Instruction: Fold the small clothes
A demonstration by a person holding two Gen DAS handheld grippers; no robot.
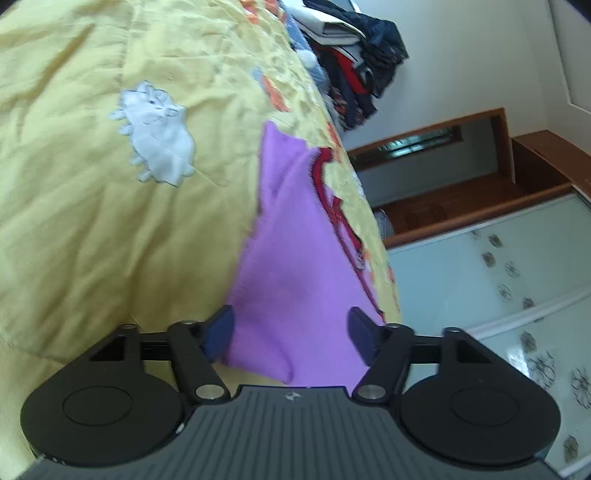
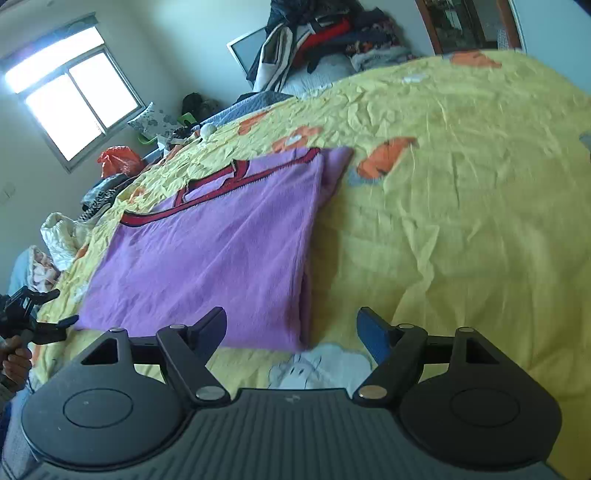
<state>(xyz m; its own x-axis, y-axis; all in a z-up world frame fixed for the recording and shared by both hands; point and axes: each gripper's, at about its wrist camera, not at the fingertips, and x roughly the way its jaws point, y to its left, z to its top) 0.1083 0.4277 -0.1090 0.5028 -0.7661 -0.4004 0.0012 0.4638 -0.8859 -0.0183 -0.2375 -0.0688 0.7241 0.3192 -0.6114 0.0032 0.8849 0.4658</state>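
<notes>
The left gripper [image 1: 291, 334] has its two dark blue fingers [image 1: 219, 332] spread wide apart. Between them I see the near corner of the purple garment [image 1: 291, 266], but the fingers do not press on the cloth; there is a clear gap on each side. In the right wrist view the same left gripper [image 2: 55, 323] appears small at the left edge, just beside the left lower corner of the garment, and a hand [image 2: 14, 363] holds its handle.

The right gripper [image 2: 291, 332] is also spread wide, and nothing is between its fingers [image 2: 373, 332]. It hangs over the near right corner of the garment, where the folded edge ends. Just below this corner there is a white animal print [image 2: 321, 365] on the sheet.

The purple garment [image 2: 207, 254] lies flat on the yellow bedsheet [image 2: 461, 221]. It looks folded along its right side, because there a second layer shows under the top one. Its far edge has a red and dark trim [image 2: 221, 188], partly open like a neckline. The sheet is wrinkled and has orange prints [image 2: 388, 155].

Farther away, at the far end of the bed, there is a pile of dark clothes [image 2: 317, 33]. A bright window [image 2: 70, 99] is at the left, and a red bag [image 2: 118, 158] lies near it. In the left wrist view a wooden door frame [image 1: 443, 147] and a glass panel with flower patterns [image 1: 517, 288] stand beyond the bed.
</notes>
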